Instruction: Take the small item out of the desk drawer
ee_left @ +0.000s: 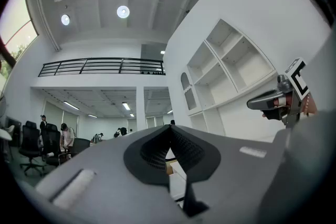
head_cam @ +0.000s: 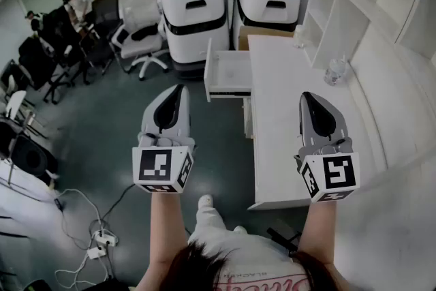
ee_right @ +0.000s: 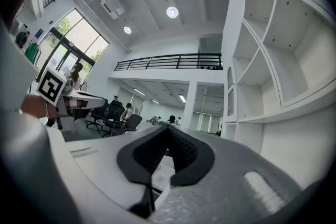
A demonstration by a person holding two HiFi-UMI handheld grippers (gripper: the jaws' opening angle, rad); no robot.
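Observation:
The white desk (head_cam: 286, 119) runs away from me on the right, and its drawer (head_cam: 228, 75) stands pulled out to the left. The drawer's inside looks pale, and I can make out no small item in it. My left gripper (head_cam: 180, 88) hangs over the floor, short of the drawer, pointing forward. Its jaws meet at the tip in the left gripper view (ee_left: 169, 126), shut on nothing. My right gripper (head_cam: 304, 96) hovers above the desk top, also shut and holding nothing (ee_right: 168, 127).
A clear bottle (head_cam: 336, 70) stands at the desk's far right, by the white wall shelves (head_cam: 361, 3). Two white machines (head_cam: 194, 10) stand behind the drawer. Office chairs (head_cam: 139, 44) and seated people are far left. Cables and a power strip (head_cam: 102, 238) lie on the floor.

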